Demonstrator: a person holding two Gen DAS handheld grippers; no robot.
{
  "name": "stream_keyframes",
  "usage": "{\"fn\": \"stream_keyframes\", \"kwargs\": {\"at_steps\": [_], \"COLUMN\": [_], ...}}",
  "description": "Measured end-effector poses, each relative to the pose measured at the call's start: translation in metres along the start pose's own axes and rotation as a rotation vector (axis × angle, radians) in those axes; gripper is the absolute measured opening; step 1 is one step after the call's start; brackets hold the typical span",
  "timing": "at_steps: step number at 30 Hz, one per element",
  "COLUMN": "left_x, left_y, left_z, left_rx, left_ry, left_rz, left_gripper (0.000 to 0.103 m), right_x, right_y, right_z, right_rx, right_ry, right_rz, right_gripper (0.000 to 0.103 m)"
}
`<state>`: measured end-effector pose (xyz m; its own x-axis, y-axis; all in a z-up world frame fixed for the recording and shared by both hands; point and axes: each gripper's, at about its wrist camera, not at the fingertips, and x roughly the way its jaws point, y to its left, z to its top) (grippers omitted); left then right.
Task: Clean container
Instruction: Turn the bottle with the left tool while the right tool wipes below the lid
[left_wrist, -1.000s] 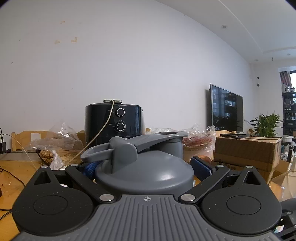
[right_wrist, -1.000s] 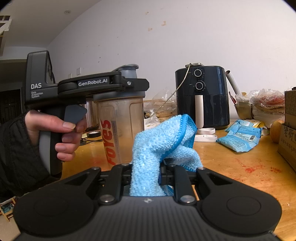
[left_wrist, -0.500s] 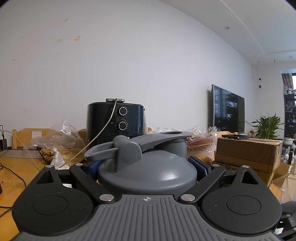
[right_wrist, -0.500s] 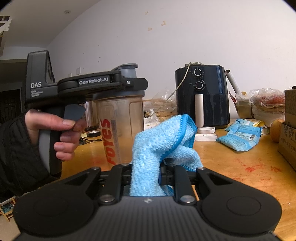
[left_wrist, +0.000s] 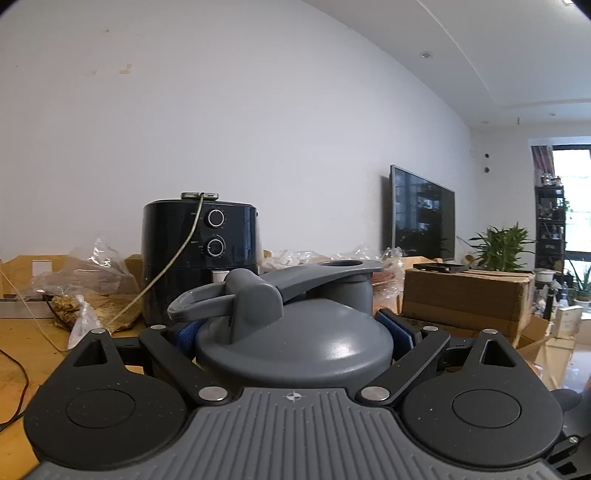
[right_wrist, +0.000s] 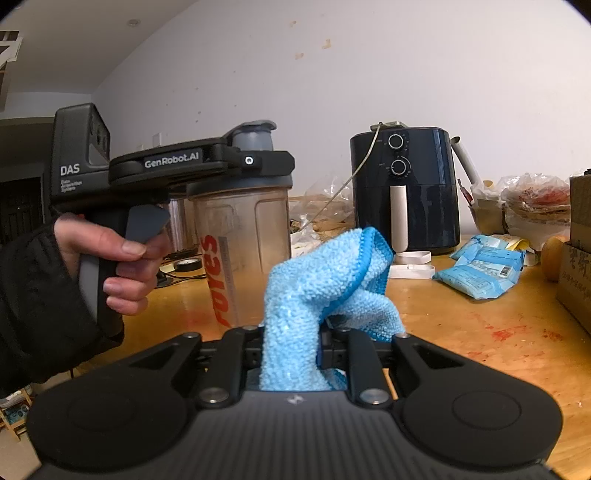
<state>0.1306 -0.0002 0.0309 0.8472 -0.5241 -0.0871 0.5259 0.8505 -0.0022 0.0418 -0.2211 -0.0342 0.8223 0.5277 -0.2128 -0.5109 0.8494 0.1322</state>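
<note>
A clear shaker bottle (right_wrist: 243, 251) with red lettering and a grey flip-top lid (left_wrist: 295, 343) stands upright at the left of the right wrist view. My left gripper (left_wrist: 291, 330), held by a hand (right_wrist: 122, 266) in a dark sleeve, is shut on the lid's rim, with its blue pads (left_wrist: 399, 328) on both sides. In the right wrist view the left gripper (right_wrist: 273, 162) reaches level across the bottle's top. My right gripper (right_wrist: 291, 339) is shut on a bunched blue cloth (right_wrist: 325, 280), just right of the bottle. The bottle's base is hidden.
A black air fryer (right_wrist: 406, 192) stands at the back of the wooden table (right_wrist: 461, 332), with plastic bags beside it. Blue packets (right_wrist: 480, 269) lie to the right. A cardboard box (left_wrist: 465, 299) sits at the right edge. A TV (left_wrist: 421, 218) and a plant (left_wrist: 502, 247) are beyond.
The left gripper with the bottle has turned slightly, so the background has slid left in its view. The right gripper and the cloth have stayed still.
</note>
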Motion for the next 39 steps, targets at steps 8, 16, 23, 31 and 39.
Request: {"fn": "stream_keyframes", "kwargs": {"at_steps": [8,16,23,31,39], "left_x": [0.003,0.008,0.011,0.013,0.021], "left_y": [0.009,0.013,0.018,0.025,0.019], "left_z": [0.000,0.000,0.001,0.001,0.004], "left_rx": [0.004,0.013,0.018,0.019,0.026], "left_ry": [0.005,0.025,0.040,0.045,0.049], "left_rz": [-0.089,-0.161,-0.210,-0.252,-0.251], "left_gripper": [0.095,0.095,0.095,0.095,0.095], "right_x": [0.002,0.002,0.000,0.000,0.006], "right_y": [0.001,0.000,-0.001,0.002,0.013], "right_z": [-0.001,-0.001,0.000,0.002,0.012], "right_rx": [0.001,0.002,0.002,-0.007,-0.037], "right_ry": [0.000,-0.001,-0.002,-0.003,-0.015], "right_rz": [-0.003,-0.003,-0.001,0.018,0.058], "right_gripper": [0.015,0.015,0.015,0.015,0.013]}}
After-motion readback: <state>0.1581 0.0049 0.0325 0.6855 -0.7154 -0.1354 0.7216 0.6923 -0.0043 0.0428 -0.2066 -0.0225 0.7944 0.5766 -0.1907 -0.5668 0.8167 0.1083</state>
